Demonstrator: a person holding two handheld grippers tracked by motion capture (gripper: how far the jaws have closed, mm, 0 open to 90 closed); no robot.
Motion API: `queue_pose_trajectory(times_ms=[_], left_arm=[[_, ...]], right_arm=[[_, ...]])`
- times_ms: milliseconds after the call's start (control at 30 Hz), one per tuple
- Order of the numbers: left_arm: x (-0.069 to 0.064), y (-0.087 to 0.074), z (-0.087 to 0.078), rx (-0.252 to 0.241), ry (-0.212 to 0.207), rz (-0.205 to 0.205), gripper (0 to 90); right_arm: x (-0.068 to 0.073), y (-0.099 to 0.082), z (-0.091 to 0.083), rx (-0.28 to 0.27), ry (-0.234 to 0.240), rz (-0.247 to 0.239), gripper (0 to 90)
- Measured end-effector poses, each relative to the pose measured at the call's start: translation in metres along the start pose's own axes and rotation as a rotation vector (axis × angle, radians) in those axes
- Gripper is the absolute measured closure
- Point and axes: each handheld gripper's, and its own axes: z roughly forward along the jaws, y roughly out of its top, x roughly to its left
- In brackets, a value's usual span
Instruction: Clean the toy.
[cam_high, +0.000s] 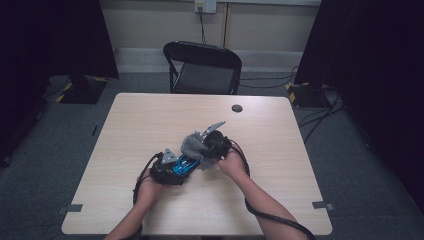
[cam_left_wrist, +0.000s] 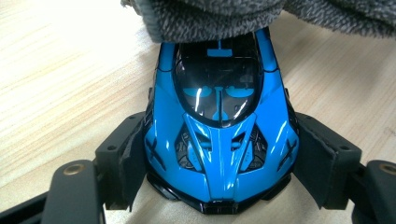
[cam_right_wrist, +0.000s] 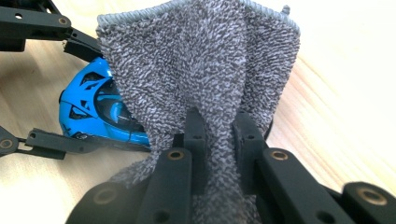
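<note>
A blue toy sports car (cam_left_wrist: 219, 135) with black windows rests on the wooden table, and my left gripper (cam_left_wrist: 219, 168) is shut on its two sides near the end closest to the camera. In the high view the car (cam_high: 186, 164) lies between both hands. My right gripper (cam_right_wrist: 219, 135) is shut on a grey terry cloth (cam_right_wrist: 201, 70), which hangs over the far end of the car (cam_right_wrist: 91, 112). The cloth (cam_left_wrist: 210, 18) covers that end in the left gripper view too, and appears as a grey bundle (cam_high: 194, 145) from above. The left gripper (cam_high: 167, 167) and right gripper (cam_high: 212, 145) sit close together.
The light wooden table (cam_high: 150, 120) has a small dark round cap (cam_high: 237, 108) near its far edge. A black folding chair (cam_high: 202, 67) stands behind the table. Cables run across the grey floor at the right.
</note>
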Motion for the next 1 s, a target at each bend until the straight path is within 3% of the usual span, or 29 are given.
queue_pose_trajectory(times_ms=[1000], left_arm=[[0.0, 0.0, 0.0, -0.001, -0.001, -0.003, 25.6]], right_arm=[[-0.022, -0.004, -0.003, -0.019, -0.055, 0.061, 79.5]])
